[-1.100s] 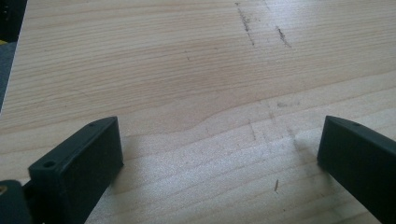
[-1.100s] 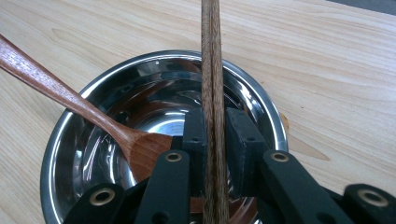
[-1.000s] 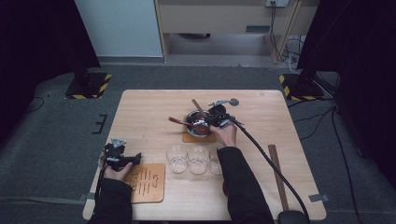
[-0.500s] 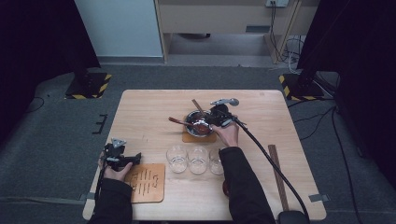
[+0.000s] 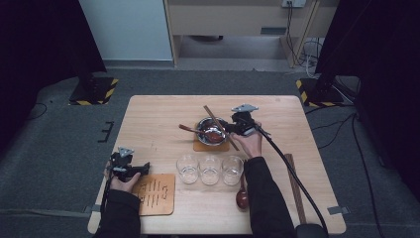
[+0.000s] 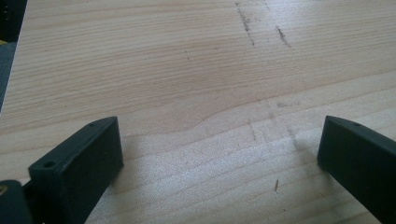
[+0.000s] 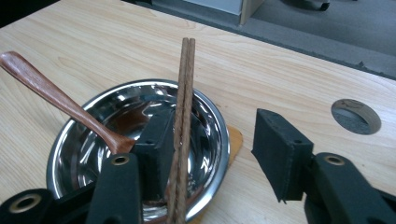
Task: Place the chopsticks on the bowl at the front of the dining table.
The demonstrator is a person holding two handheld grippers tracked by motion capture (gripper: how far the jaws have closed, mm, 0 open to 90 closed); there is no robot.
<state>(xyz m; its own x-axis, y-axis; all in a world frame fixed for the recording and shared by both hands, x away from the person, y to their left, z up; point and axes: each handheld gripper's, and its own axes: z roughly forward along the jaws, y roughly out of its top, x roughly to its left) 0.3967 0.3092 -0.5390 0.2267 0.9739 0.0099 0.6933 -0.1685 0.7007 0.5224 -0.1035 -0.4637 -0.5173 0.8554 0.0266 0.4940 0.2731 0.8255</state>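
At the table's seven o'clock the left gripper [image 5: 130, 167] rests released over bare wood. At centre, the pair of brown wooden chopsticks [image 7: 183, 116] already lies across the shiny steel bowl [image 7: 74, 154]; at its three o'clock the right gripper [image 7: 212, 140] has just been opening, chopsticks loose between its jaws, leaving only the withdrawal.

A round steel bowl [image 5: 211, 131] sits on a flat cork coaster [image 5: 200, 146], a long-handled wooden spoon [image 5: 194, 130] in it, paired wooden chopsticks [image 5: 220, 127] across its rim, three clear glass tumblers [image 5: 210, 168] nearer the person.
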